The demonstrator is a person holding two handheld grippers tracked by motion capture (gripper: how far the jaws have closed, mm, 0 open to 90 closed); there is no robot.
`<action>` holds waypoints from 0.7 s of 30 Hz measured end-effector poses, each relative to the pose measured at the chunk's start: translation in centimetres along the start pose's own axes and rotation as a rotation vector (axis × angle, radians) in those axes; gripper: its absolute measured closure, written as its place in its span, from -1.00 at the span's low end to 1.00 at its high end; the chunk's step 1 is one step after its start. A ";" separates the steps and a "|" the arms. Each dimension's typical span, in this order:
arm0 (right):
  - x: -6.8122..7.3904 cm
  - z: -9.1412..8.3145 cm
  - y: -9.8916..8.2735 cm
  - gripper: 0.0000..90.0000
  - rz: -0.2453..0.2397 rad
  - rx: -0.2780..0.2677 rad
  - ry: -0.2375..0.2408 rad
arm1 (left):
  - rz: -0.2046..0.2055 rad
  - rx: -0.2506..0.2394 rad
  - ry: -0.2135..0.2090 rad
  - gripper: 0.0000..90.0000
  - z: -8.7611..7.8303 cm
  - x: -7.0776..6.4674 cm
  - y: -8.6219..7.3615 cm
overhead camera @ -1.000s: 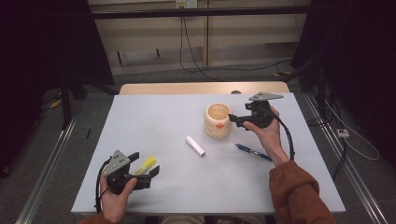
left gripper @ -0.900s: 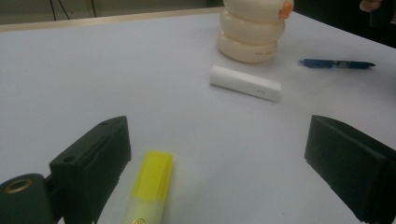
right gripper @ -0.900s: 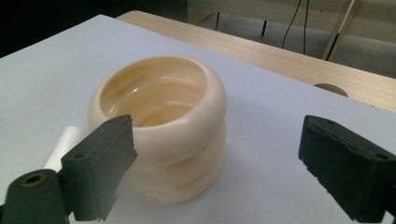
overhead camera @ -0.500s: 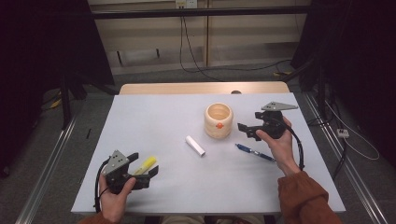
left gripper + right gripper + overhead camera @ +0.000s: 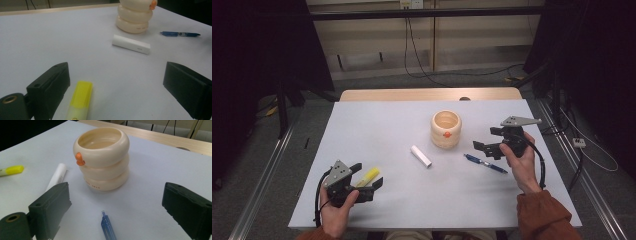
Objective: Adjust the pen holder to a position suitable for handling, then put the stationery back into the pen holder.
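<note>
left tool [image 5: 371, 181] wide open, empty | right tool [image 5: 486, 148] wide open, empty | table [image 5: 377, 125] pale grey | room dark

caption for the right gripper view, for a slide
Open hand-held gripper over a blue pen, facing a cream cup.

A yellow highlighter [image 5: 368, 176], a white tube [image 5: 421, 156] and a blue pen [image 5: 485, 163] lie on the pale grey worktop [image 5: 377, 125]; the cream ringed pot [image 5: 445, 129] carries an orange knob.

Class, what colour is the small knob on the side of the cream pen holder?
Orange; the knob on the pen holder shows best in the right gripper view.
</note>
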State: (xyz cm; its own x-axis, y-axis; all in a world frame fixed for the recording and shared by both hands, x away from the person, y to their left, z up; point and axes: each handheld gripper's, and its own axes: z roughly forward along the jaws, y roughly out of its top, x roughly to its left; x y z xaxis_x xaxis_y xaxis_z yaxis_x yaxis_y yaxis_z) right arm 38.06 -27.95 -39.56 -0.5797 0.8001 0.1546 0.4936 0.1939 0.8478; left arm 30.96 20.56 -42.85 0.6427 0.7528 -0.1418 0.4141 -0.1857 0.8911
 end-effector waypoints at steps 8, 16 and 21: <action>-0.4 -1.4 -1.5 -0.85 -0.002 0.010 -0.056 | -0.002 0.004 0.000 -0.85 -0.1 0.2 -0.1; -0.5 -2.1 -2.4 -0.77 0.000 0.030 -0.077 | 0.001 0.002 -0.004 -0.85 -0.2 0.1 -0.1; -1.1 -2.8 -2.6 -0.74 0.019 0.064 -0.047 | -0.002 -0.002 0.003 -0.85 -0.3 0.1 -0.1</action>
State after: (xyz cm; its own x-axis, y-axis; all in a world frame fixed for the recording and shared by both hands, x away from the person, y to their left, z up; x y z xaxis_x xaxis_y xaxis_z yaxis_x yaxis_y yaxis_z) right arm 35.56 -30.91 -40.51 -0.5396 0.8294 0.1449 0.5456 0.2134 0.8104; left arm 30.78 20.89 -42.83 0.6398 0.7553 -0.1420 0.4142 -0.1832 0.8916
